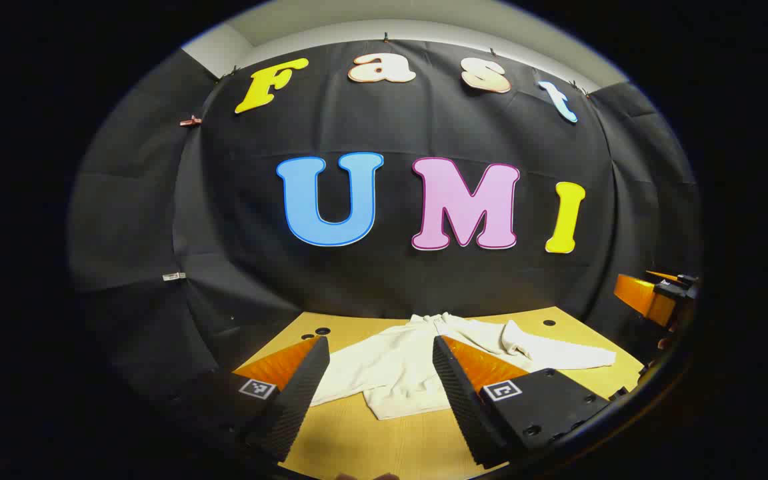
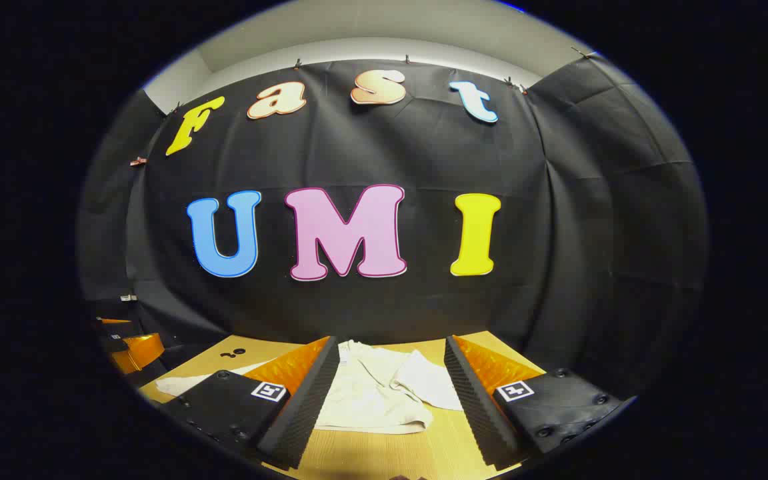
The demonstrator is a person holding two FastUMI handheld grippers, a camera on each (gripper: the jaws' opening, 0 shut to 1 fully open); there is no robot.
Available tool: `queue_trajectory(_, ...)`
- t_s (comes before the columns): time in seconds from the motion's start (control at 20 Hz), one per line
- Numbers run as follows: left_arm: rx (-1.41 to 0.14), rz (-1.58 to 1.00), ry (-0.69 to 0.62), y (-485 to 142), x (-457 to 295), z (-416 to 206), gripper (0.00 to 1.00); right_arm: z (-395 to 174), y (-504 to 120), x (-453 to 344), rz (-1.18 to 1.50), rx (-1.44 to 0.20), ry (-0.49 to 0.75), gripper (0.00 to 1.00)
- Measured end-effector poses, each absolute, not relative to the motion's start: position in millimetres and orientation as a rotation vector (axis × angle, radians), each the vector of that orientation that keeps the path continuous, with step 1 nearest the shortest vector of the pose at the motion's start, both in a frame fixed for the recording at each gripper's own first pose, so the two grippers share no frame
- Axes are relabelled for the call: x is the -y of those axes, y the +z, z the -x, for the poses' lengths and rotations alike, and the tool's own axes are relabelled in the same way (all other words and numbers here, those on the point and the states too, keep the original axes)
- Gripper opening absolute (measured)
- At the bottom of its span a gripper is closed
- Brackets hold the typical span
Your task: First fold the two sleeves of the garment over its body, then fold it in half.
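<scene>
White garment [image 1: 391, 367] flat mid-table [image 1: 411, 447]; both hand-held grippers spread, apart.

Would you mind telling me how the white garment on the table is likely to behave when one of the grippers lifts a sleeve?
The white garment lies wrinkled and bunched on the wooden table, so it is probably floppy and would drape rather than hold shape. It looks thin, so likely light. The ridged fingers of the open left gripper should grip cloth without much slipping.

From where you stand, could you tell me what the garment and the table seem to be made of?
The garment looks like soft, matte, off-white knit or fleece fabric: it lies limp and creased. The table looks like light wood or wood-look laminate, with faint grain and a smooth finish.
</scene>
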State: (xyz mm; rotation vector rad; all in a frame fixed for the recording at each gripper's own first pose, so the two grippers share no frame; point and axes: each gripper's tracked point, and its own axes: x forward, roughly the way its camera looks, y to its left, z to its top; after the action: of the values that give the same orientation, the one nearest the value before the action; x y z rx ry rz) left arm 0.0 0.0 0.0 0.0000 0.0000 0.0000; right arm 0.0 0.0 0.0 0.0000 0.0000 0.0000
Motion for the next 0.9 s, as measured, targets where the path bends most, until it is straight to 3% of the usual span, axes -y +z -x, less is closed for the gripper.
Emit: queue_trajectory(0.9,-0.007,-0.017,0.040,-5.7,12.4,-28.2,0.97,-47.6,-19.3,4.7,0.009,-0.044,0.081,0.97)
